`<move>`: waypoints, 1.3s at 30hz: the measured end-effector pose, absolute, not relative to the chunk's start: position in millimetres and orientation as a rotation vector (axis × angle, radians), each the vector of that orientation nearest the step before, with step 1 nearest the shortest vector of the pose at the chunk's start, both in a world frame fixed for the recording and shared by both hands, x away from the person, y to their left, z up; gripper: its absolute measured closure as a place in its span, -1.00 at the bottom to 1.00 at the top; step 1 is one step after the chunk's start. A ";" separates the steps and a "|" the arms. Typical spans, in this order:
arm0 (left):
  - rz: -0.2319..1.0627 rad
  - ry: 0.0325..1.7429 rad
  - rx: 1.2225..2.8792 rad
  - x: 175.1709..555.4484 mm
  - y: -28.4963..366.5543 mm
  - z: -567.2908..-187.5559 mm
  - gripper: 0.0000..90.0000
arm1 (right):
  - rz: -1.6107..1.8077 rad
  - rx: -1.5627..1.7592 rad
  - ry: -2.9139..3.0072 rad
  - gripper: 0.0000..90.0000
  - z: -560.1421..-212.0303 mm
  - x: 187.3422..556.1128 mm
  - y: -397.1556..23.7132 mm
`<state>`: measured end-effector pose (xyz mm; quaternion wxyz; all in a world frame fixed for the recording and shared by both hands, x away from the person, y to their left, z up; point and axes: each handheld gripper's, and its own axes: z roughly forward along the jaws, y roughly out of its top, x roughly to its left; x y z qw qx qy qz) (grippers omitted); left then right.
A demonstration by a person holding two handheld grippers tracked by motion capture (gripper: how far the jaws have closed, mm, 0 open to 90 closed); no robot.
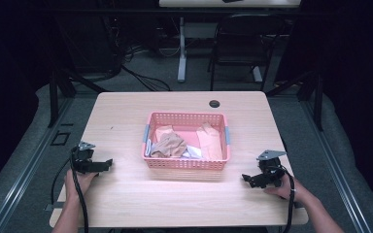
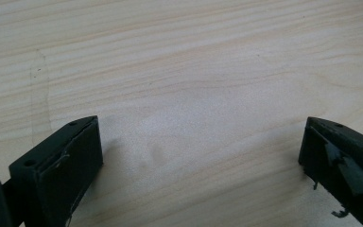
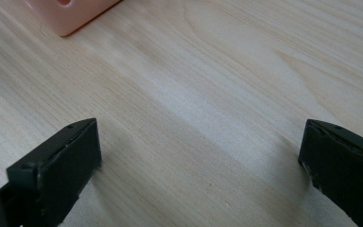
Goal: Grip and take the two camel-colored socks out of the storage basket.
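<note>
A pink plastic basket [image 1: 187, 164] stands in the middle of the wooden table [image 1: 126, 194] and holds several crumpled cloths [image 1: 171, 144] in tan, peach and white. My left gripper [image 1: 106, 164] rests on the table left of the basket, jaws wide apart over bare wood [image 2: 198, 127] with nothing between them. My right gripper [image 1: 247, 178] lies on the table right of the basket, open as well, with bare tabletop [image 3: 198, 127] between its jaws and a basket corner [image 3: 68, 14] at the top left of its view.
A round cable hole [image 1: 214, 103] sits near the table's far edge. Behind the table stand a dark chair [image 1: 238, 43] and a desk leg [image 1: 182, 53], with cables on the floor. Bare wood lies in front of the basket.
</note>
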<state>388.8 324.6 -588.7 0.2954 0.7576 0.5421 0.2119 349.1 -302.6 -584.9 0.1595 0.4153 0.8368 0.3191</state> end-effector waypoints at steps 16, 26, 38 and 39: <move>0.406 1.538 2.067 389.4 325.8 -556.8 -1.00 | 0.918 1.189 2.387 -1.00 -585.2 348.8 -302.4; 0.360 1.447 2.152 388.0 304.5 -530.7 -1.00 | 0.903 1.211 2.383 -1.00 -584.5 349.6 -300.4; 0.352 1.375 2.209 382.8 284.6 -500.3 -1.00 | 0.897 1.221 2.372 -1.00 -584.6 349.6 -299.4; 0.354 1.366 2.217 382.7 283.9 -498.5 -1.00 | 0.902 1.218 2.371 -1.00 -584.9 349.9 -299.4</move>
